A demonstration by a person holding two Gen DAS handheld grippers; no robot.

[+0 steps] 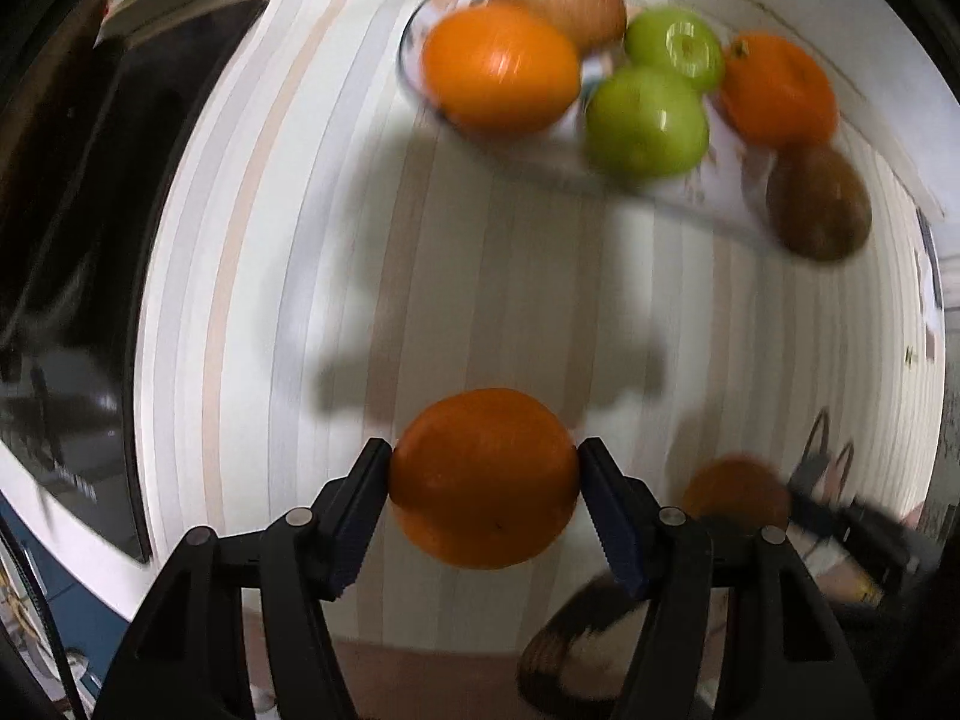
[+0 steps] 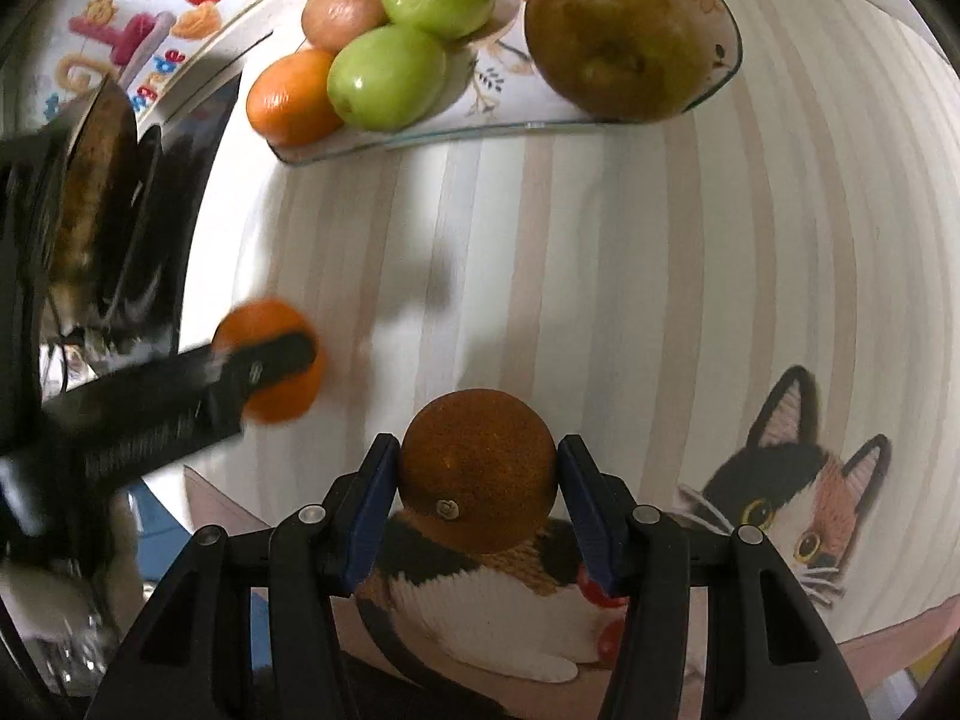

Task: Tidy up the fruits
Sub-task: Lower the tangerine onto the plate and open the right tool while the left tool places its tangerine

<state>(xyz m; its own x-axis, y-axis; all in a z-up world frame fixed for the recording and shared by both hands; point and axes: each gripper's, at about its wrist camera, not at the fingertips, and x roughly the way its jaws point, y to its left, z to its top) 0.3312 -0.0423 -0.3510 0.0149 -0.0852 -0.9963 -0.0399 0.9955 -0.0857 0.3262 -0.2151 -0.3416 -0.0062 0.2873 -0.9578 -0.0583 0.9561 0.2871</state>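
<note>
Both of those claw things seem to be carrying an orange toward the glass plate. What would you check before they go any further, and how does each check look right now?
1. Left hand-held gripper clamps its orange on both sides: ok.
2. Right hand-held gripper grips its darker orange on both sides: ok.
3. The two grippers are apart: ok, the left one sits off to the side in the right view.
4. Free room on the glass plate: not ok for certain; green apples, oranges and brown fruits crowd it, with only a small bare patch.
5. Striped tablecloth between grippers and plate is unobstructed: ok.
6. Height above the table: cannot tell.
</note>
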